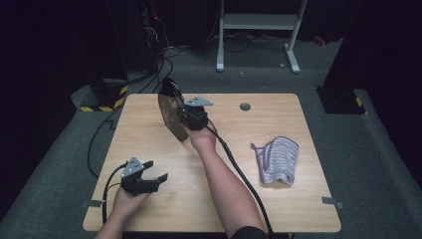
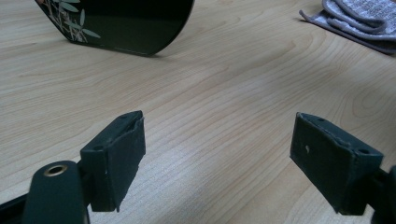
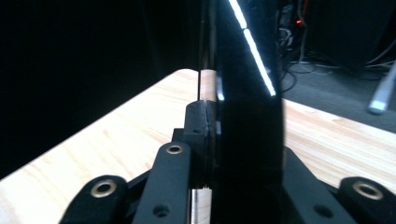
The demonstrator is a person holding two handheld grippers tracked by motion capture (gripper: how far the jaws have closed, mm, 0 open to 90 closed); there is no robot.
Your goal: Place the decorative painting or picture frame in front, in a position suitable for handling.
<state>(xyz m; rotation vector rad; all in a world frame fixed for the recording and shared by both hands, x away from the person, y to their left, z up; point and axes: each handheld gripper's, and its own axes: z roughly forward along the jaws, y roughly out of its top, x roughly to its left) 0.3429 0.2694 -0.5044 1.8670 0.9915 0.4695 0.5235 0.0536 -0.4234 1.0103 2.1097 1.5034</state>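
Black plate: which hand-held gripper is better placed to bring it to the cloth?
Right. The right hand-held gripper is shut on the black plate, nearer the cloth; the left hand-held gripper is open.

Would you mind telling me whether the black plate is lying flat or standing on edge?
On edge: the black plate stands tilted on the table, clamped in the right gripper.

The high view looks forward and down from above the near edge of the table (image 1: 278, 199), taking in the whole top. The left gripper view sits low and close over the wood, facing the plate (image 2: 135, 28) and cloth (image 2: 359, 18), both shared with the high view. The right gripper view looks edge-on along the plate toward the far edge.
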